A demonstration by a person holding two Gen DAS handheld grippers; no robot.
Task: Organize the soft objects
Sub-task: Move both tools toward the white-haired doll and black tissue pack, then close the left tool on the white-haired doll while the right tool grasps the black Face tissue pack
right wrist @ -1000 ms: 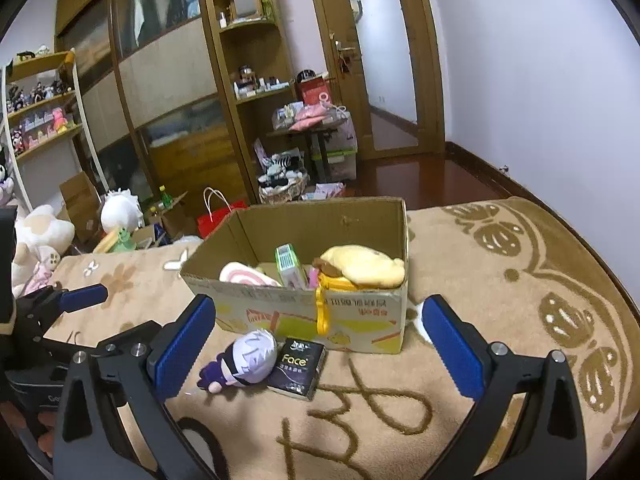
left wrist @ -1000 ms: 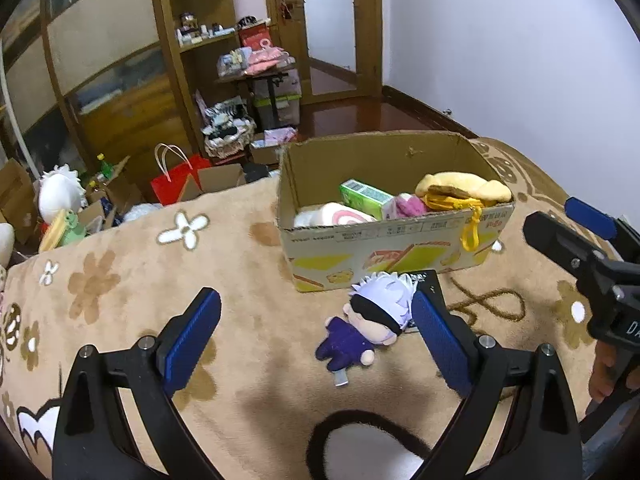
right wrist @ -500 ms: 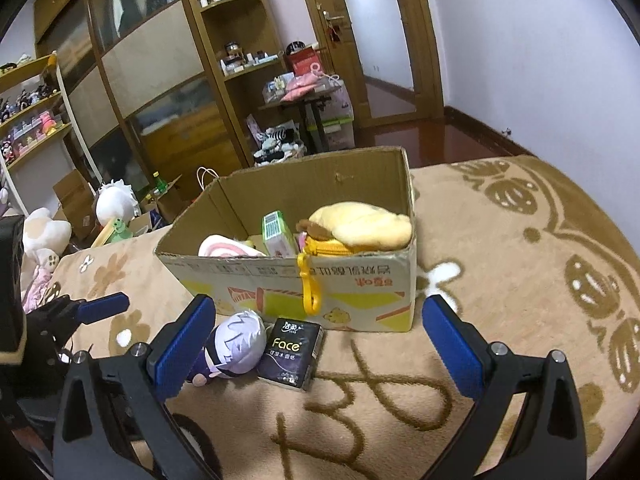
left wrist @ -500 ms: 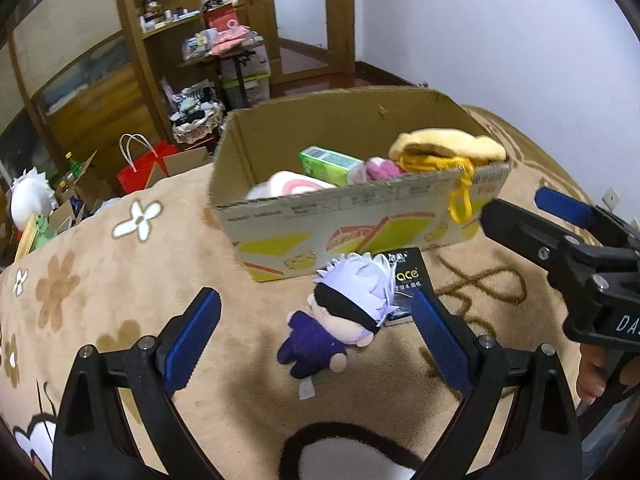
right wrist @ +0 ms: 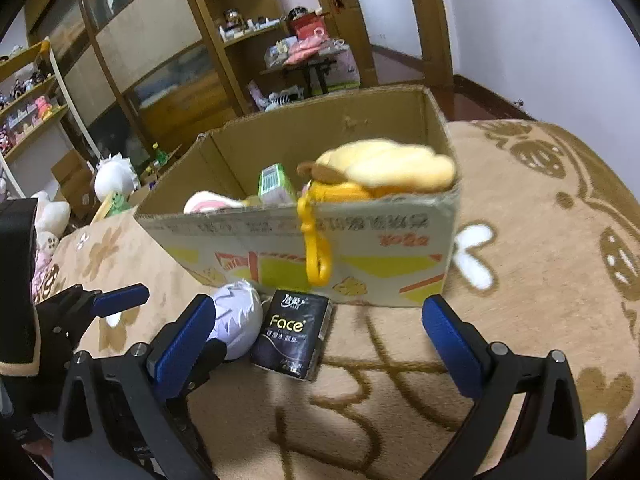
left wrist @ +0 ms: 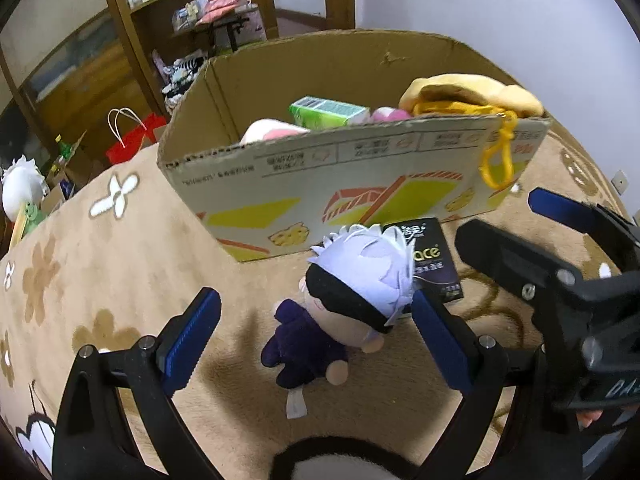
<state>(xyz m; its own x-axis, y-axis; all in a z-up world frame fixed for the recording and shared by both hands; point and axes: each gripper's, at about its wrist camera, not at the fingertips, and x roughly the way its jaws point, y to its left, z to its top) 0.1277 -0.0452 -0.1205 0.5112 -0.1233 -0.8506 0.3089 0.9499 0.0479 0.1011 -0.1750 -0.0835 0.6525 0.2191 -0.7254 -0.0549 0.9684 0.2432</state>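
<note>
A small plush doll (left wrist: pixel 340 312) with white hair, a black blindfold and a purple body lies on the beige carpet in front of a cardboard box (left wrist: pixel 360 176). My left gripper (left wrist: pixel 312 340) is open, its jaws on either side of the doll, not touching it. A black tissue pack (right wrist: pixel 294 332) lies beside the doll's head (right wrist: pixel 236 320). My right gripper (right wrist: pixel 316 344) is open, low over the tissue pack. The box (right wrist: pixel 280 236) holds a yellow plush (right wrist: pixel 384 168), a green carton (left wrist: pixel 328 112) and a pink-white plush (left wrist: pixel 268 132).
The patterned carpet (right wrist: pixel 540 240) spreads right of the box. Wooden shelves (right wrist: pixel 240 40) and a cabinet stand behind. A red bag (left wrist: pixel 132 140), a white plush (right wrist: pixel 114 178) and cartons lie on the floor to the left. The right gripper (left wrist: pixel 560 280) shows in the left wrist view.
Both grippers have moved forward and down toward the box. The doll now sits between the left jaws, and the tissue pack is closer under the right gripper.
</note>
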